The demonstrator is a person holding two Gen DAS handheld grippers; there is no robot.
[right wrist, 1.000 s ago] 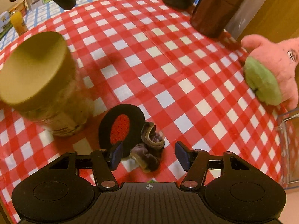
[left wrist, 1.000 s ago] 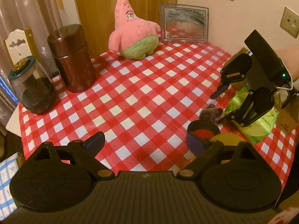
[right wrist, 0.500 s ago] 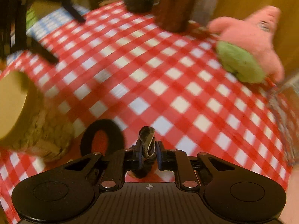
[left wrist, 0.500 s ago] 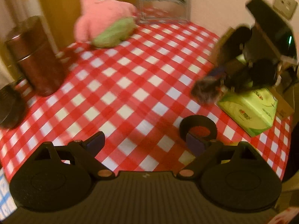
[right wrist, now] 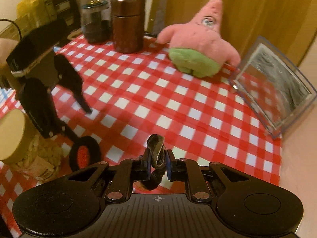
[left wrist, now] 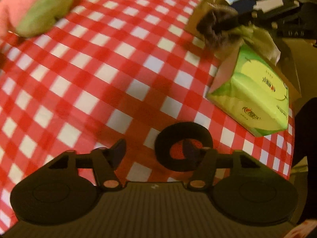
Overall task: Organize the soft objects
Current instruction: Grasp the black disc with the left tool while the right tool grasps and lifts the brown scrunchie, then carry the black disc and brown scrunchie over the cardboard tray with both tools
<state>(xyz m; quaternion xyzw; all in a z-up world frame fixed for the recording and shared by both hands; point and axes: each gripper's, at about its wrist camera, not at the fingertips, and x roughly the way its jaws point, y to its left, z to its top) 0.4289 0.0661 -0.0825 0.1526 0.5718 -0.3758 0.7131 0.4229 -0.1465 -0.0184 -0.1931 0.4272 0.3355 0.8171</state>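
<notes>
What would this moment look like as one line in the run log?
right gripper: shut on dark scrunchie, lifted off table | left gripper: open, over black ring | pink plush: untouched

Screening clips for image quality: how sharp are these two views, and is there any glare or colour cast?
Left wrist view: heavy motion blur smears the checked tablecloth and the plush toy; the left gripper itself stays sharp. Right wrist view: clearer, with mild blur at the edges and reflections on the clear plastic stand. Both: warm yellowish cast and fisheye bending.
</notes>
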